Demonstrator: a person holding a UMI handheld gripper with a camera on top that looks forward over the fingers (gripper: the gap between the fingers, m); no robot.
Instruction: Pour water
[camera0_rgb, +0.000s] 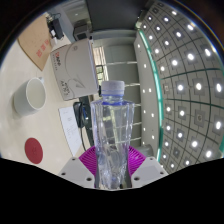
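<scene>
A clear plastic water bottle (114, 130) with a pale cap stands upright between my fingers, held up off the table. My gripper (112, 163) is shut on the bottle, with both magenta pads (94, 158) pressed against its lower body. A white cup (36, 92) sits on the table off to the left, well beyond the fingers. A red round lid or coaster (35, 150) lies on the table nearer, to the left of the fingers.
A white box (72, 70) with printing stands on the table behind the bottle, with a cardboard box (40, 42) beyond it. A white panel studded with lights (185, 80) fills the right side. A sheet of paper (72, 118) lies left of the bottle.
</scene>
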